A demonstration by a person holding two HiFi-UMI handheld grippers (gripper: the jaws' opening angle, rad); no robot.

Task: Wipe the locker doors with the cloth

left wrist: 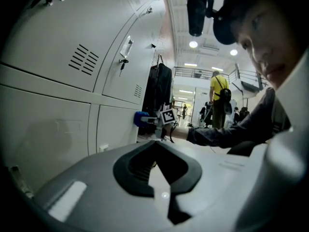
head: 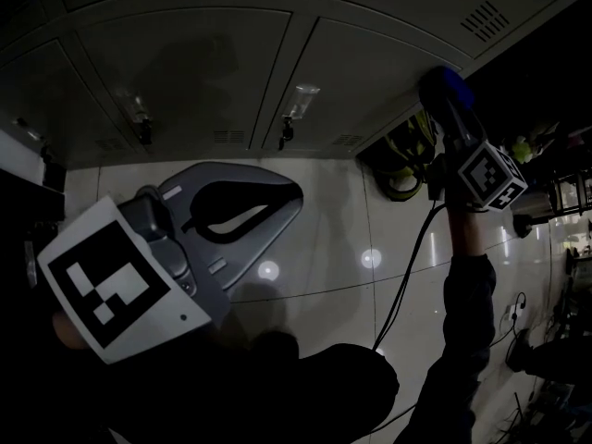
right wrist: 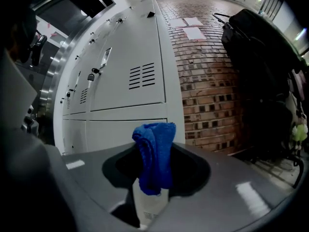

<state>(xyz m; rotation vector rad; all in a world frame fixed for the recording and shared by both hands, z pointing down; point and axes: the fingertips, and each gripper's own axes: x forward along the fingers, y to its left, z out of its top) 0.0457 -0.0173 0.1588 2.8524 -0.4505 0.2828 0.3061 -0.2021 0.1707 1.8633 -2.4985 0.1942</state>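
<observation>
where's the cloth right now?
The cloth is clamped in the right gripper; in the head view it sits upper right, by the end locker of the row.

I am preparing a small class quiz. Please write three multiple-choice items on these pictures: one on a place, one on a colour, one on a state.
1. Where is the cloth?
A) on the floor
B) in the right gripper
C) in the left gripper

2. What colour is it?
A) blue
B) red
C) white

3. The locker doors are:
A) open
B) removed
C) closed

Answers:
1. B: its fingers pinch it.
2. A: it is plainly blue.
3. C: all sit flush.
</observation>
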